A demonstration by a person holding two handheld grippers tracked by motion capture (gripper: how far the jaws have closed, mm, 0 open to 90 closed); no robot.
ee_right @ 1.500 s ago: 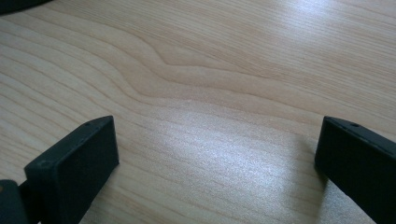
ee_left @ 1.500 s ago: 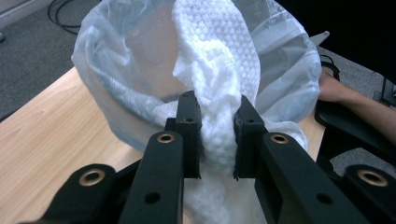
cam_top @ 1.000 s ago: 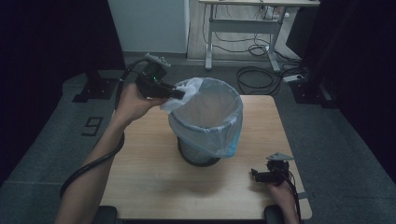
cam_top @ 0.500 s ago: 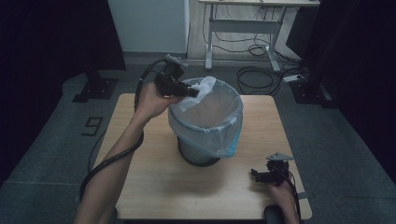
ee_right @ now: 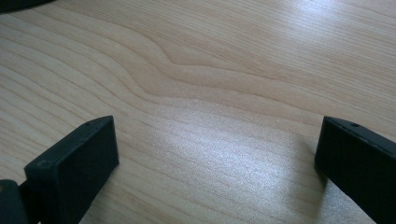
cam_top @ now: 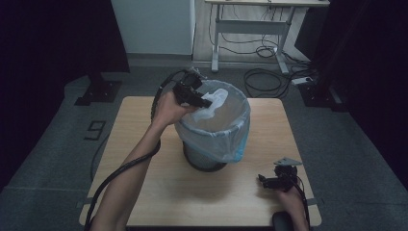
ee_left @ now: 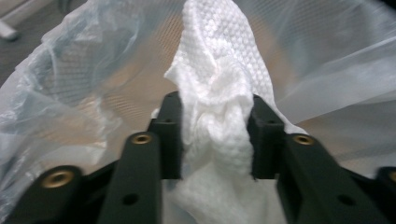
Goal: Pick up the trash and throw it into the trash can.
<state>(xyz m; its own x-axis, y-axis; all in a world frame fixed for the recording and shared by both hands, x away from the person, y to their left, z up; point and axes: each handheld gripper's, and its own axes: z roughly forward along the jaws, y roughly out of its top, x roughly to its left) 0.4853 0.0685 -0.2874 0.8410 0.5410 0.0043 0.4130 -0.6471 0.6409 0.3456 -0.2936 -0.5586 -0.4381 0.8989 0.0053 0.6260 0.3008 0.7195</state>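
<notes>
A grey bin (cam_top: 207,156) lined with a clear plastic bag (cam_top: 226,139) stands mid-table. My left gripper (cam_top: 204,102) is at the bin's far-left rim, pointing over its mouth. A crumpled white paper towel (cam_top: 216,97) sticks out of it above the bag. In the left gripper view the towel (ee_left: 224,70) lies between the jaws of the gripper (ee_left: 215,107), which have just been opening and stand apart around it, the liner (ee_left: 84,84) behind. My right gripper (cam_top: 263,180) rests at the table's front right, open (ee_right: 217,135) over bare wood.
The wooden table (cam_top: 144,130) has bare room left of and in front of the bin. A black cable (cam_top: 120,168) trails from the left gripper along the forearm. Behind the table are a desk frame (cam_top: 250,29) and floor cables (cam_top: 264,79).
The left hand has carried the towel rightward and down, from outside the bin's left rim to over its mouth. The right hand has stayed put.
</notes>
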